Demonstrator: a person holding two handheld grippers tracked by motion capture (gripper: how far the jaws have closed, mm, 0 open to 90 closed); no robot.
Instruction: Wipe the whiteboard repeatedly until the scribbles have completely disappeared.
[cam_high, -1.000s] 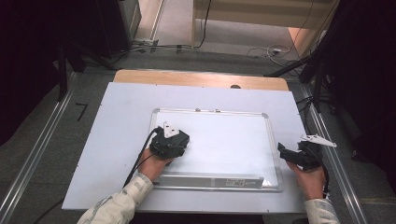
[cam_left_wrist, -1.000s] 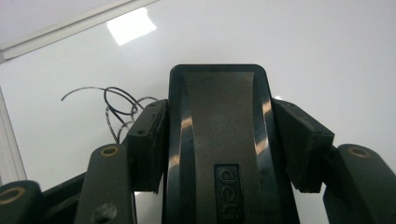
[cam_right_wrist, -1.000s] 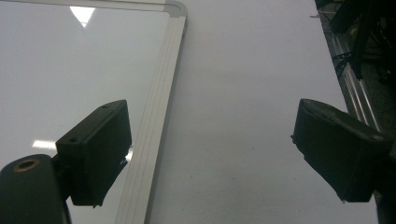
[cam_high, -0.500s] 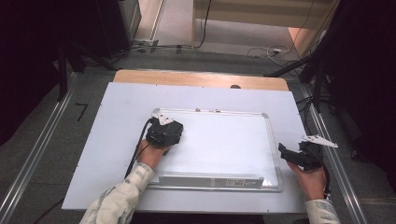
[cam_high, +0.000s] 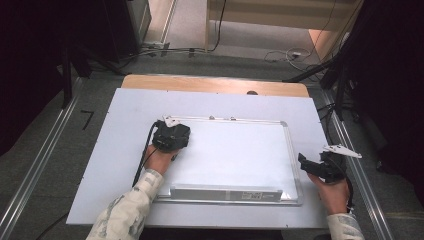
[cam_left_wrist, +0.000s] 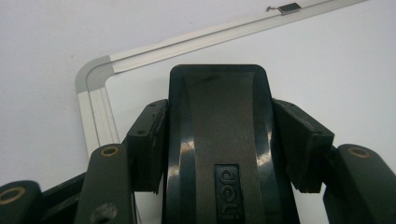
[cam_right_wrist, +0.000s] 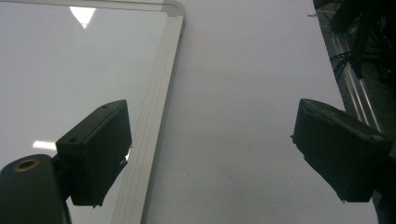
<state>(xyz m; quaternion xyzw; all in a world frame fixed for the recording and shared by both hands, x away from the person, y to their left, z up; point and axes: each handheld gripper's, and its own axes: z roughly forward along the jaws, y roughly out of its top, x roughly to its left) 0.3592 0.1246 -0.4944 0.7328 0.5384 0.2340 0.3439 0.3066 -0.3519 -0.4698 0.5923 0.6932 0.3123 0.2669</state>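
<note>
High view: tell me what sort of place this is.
Probably a lab or recording workspace, not a home. A whiteboard lies flat on a white table between metal rails, with cables loose on the grey floor beyond.

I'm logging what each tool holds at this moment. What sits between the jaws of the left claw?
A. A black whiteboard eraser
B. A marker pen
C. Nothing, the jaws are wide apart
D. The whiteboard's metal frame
A: in the left gripper view the left claw has both jaws pressed against a black eraser over the whiteboard.
</note>
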